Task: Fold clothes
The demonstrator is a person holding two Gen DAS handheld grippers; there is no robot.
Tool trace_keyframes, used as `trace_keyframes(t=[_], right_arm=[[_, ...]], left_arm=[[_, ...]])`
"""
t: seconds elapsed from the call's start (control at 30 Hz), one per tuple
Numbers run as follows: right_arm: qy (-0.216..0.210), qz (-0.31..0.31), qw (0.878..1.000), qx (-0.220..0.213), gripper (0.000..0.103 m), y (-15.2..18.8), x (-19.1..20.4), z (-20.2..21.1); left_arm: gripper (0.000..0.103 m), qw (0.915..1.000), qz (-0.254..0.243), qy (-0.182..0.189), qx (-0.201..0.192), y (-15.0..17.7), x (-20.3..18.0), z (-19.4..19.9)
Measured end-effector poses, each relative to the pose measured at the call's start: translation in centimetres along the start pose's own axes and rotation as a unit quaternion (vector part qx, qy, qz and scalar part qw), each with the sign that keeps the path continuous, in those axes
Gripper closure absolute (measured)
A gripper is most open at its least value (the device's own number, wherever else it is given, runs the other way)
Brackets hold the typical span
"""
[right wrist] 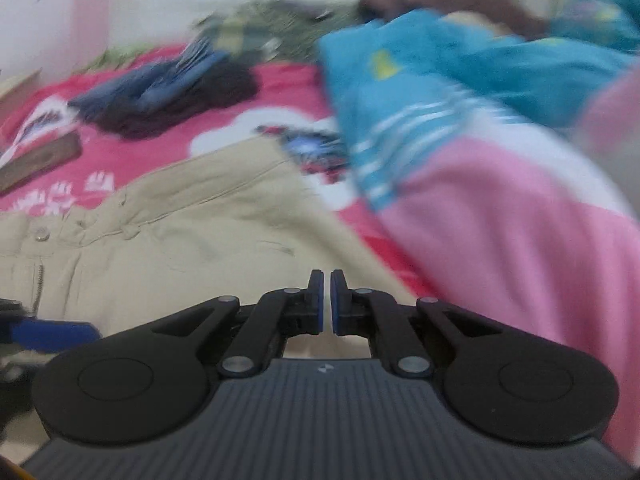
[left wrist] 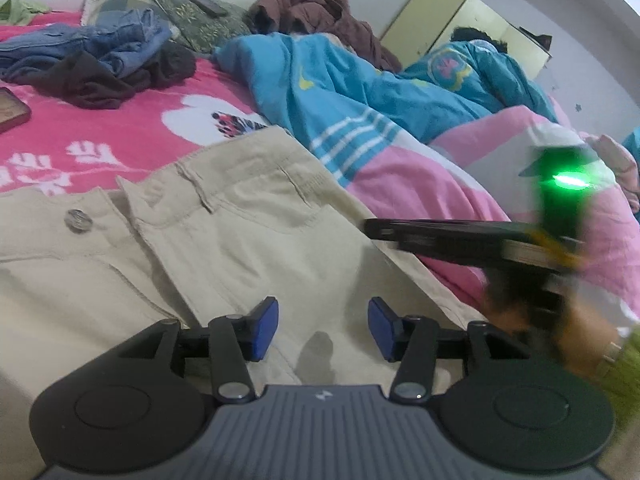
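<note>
Beige trousers [left wrist: 224, 240] lie spread flat on the pink floral bedspread [left wrist: 120, 128], waistband away from the cameras. Left gripper [left wrist: 323, 328] hovers above the cloth, jaws spread, empty. Right gripper [right wrist: 327, 304] jaws nearly pressed together, nothing between; right view blurred

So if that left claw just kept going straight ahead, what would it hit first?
Most likely the beige trousers: the left claw, its jaws open, hangs just over them and points along the fabric. Depth is hard to judge, so it might skim further up before touching.
</note>
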State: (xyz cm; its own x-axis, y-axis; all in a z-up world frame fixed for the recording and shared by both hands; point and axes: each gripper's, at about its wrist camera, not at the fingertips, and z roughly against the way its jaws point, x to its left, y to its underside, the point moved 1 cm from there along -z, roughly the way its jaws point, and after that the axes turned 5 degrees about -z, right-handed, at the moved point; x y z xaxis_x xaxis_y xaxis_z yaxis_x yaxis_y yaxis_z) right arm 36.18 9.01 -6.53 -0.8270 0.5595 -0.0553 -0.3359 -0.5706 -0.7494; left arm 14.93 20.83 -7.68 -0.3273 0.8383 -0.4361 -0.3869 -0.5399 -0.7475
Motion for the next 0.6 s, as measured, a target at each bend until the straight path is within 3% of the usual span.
trace_keyframes(t=[0.1, 0.23, 0.33, 0.43, 0.53, 0.6], right_arm=[[0.051, -0.005, 0.998, 0.022, 0.103, -1.1, -0.8, -4.8], [0.122, -0.032, 0.992, 0.021, 0.102, -3.4, -2.1, -6.5], [0.086, -0.042, 0.995, -0.002, 0.099, -4.3, -1.5, -4.4], [0.005, -0.032, 0.999, -0.033, 0.099, -5.0, 0.5, -1.4], [-0.039, -0.014, 0.999, 0.004, 0.099, -5.7, 2.1, -2.7], [-0.019, -0.025, 0.999, 0.035, 0.099, -5.7, 1.9, -5.8]], left_arm=[[0.051, 0.9999, 0.006, -0.010, -0.005, -0.1, 0.4, 0.0], [0.049, 0.9997, 0.008, -0.019, -0.013, -0.2, 0.7, 0.4], [0.049, 0.9991, 0.021, -0.027, -0.023, -0.5, 1.2, 0.8], [0.049, 0.9990, 0.024, -0.031, -0.024, -0.6, 1.4, 0.7], [0.049, 0.9988, 0.027, -0.034, -0.024, -0.6, 1.5, 0.6], [0.049, 0.9986, 0.029, -0.036, -0.024, -0.6, 1.6, 0.6]])
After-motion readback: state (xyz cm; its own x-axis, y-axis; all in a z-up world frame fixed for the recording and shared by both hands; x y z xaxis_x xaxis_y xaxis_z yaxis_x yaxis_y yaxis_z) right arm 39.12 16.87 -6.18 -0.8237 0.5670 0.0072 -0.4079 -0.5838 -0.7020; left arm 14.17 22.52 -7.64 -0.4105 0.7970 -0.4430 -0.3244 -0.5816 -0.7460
